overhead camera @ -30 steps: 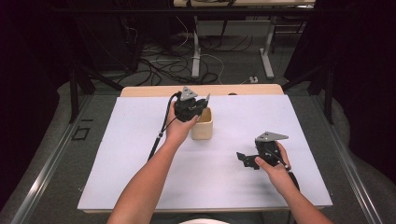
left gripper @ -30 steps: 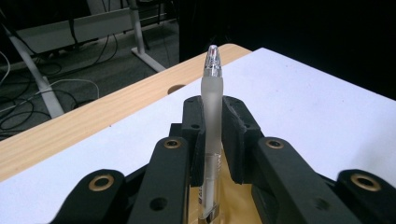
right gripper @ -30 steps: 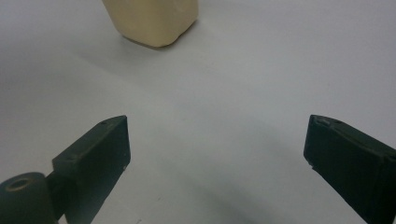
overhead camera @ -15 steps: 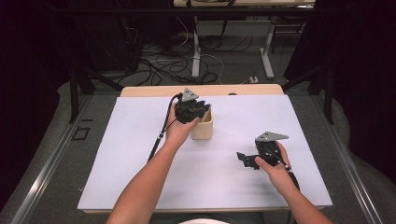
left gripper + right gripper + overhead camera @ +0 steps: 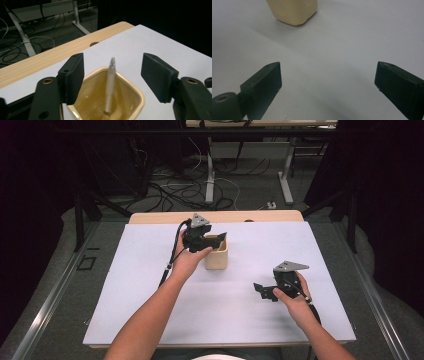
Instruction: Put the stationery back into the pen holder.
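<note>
We see a cream cup with a glossy, smooth inside that looks like glazed ceramic or hard plastic, and in it a pale, matt plastic-looking pen. The worktop has a matt, smooth white sheet over light wood along its far edge. Both tools, left and right, look like matt black plastic.

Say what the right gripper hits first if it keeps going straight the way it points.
Probably the cream cup: the right gripper, jaws open, points across bare white table at its base. The line runs slightly right of the cup, so it might graze past.
</note>
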The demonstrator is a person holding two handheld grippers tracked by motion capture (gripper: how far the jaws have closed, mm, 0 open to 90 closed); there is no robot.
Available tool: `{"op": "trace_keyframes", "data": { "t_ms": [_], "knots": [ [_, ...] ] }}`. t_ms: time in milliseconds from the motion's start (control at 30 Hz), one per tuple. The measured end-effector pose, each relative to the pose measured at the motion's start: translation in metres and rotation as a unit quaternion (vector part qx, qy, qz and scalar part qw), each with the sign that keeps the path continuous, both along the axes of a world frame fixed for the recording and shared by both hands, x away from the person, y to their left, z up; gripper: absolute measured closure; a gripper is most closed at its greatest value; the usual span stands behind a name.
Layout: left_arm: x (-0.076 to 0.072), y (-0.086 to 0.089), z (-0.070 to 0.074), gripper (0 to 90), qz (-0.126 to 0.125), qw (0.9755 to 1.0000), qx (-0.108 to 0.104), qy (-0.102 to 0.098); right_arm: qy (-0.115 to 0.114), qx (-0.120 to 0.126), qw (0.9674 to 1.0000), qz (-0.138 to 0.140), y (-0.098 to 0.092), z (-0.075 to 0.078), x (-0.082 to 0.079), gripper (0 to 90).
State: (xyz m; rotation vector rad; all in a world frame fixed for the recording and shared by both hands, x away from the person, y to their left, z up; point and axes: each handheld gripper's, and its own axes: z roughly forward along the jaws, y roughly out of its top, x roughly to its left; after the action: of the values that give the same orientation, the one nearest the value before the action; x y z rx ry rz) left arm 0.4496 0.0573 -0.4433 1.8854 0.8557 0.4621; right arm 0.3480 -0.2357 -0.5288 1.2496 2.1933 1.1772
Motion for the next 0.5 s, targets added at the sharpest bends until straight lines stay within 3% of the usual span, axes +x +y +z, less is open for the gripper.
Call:
{"op": "trace_keyframes", "data": {
  "t_ms": [100, 267, 500],
  "knots": [
    [-0.007, 0.0, 0.005, 31.7, -0.001, 1.0, 0.006, -0.003, 0.0, 0.001, 1.0, -0.002, 0.0, 0.0, 0.0, 7.2],
    [-0.019, 0.006, 0.013, 31.5, -0.001, 0.9998, -0.002, -0.02, 0.0, 0.001, 1.0, -0.003, 0.0, 0.0, 0.0, 7.2],
    [-0.032, 0.022, 0.015, 30.7, -0.007, 0.9998, -0.02, -0.003, 0.0, 0.0, 1.0, -0.003, 0.001, 0.001, -0.001, 7.2]
  ]
}}
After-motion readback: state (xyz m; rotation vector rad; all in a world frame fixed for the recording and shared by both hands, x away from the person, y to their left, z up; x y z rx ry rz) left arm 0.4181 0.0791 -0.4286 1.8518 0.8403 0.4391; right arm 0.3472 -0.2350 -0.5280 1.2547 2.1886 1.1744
